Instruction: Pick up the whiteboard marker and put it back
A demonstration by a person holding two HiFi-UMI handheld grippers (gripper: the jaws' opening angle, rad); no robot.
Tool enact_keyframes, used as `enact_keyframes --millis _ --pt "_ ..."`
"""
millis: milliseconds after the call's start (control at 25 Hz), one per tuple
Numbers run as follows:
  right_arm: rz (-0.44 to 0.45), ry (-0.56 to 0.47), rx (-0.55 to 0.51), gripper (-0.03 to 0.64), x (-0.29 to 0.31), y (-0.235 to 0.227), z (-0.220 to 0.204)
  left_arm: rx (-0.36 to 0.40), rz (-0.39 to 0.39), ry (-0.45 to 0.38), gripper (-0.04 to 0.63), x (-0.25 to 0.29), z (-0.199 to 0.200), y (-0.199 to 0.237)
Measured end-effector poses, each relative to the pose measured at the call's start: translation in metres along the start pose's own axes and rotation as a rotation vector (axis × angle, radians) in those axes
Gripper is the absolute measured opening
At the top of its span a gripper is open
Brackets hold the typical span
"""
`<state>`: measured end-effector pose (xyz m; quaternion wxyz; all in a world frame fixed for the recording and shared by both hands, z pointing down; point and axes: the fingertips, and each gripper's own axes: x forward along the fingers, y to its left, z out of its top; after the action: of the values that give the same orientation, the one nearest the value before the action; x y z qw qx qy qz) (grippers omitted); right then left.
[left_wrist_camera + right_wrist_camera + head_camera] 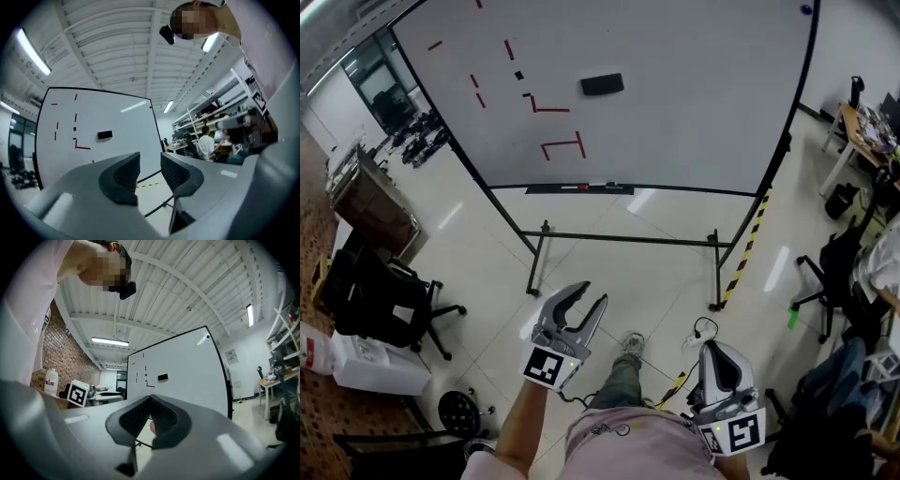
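Left claw (592,292): jaws apart, empty | right claw (718,347): closed, empty | whiteboard (694,122): red strokes (551,110), black eraser (602,84)

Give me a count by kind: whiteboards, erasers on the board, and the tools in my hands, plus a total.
Whiteboard: 1
Black eraser: 1
Tools: 2, the left tool and the right tool
Total: 4
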<state>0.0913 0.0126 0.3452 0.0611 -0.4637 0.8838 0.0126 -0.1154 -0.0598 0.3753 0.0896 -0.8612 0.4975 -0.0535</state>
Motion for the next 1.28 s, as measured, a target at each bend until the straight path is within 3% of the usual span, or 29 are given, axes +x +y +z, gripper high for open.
enact_keyframes --millis 120,200,400,560,680,920,1080,1280 --pt "-0.039 0.013 -0.008 0.005 0.028 -0.024 -0.007 0.151 0.058 0.054 0.143 0.049 -0.036 0.071" --pt "-0.079 0.015 -0.016 0.005 0.051 -0.041 -0.011 0.286 0.041 0.112 0.143 0.091 -0.069 0.119" --pt "-0.18 0.061 -0.061 0.005 0.136 -0.082 -0.026 0.537 -0.068 0.383 0.143 0.201 -0.177 0.227" --pt "-0.212 0.105 -0.093 0.005 0.232 -0.103 -0.029 0.706 -0.238 0.664 0.143 0.273 -0.279 0.303" --pt "-0.242 0.148 -0.078 0.005 0.291 -0.118 -0.039 0.709 -0.352 0.825 0.125 0.301 -0.339 0.342" --pt "-0.264 0.266 -0.06 0.005 0.354 -0.131 -0.061 0.668 -0.5 0.937 0.112 0.312 -0.396 0.353" --pt "-0.265 0.29 -0.062 0.005 0.383 -0.14 -0.07 0.674 -0.55 0.954 0.048 0.318 -0.408 0.354" --pt "-0.262 0.318 -0.064 0.005 0.397 -0.144 -0.08 0.696 -0.524 0.906 0.046 0.32 -0.408 0.355"
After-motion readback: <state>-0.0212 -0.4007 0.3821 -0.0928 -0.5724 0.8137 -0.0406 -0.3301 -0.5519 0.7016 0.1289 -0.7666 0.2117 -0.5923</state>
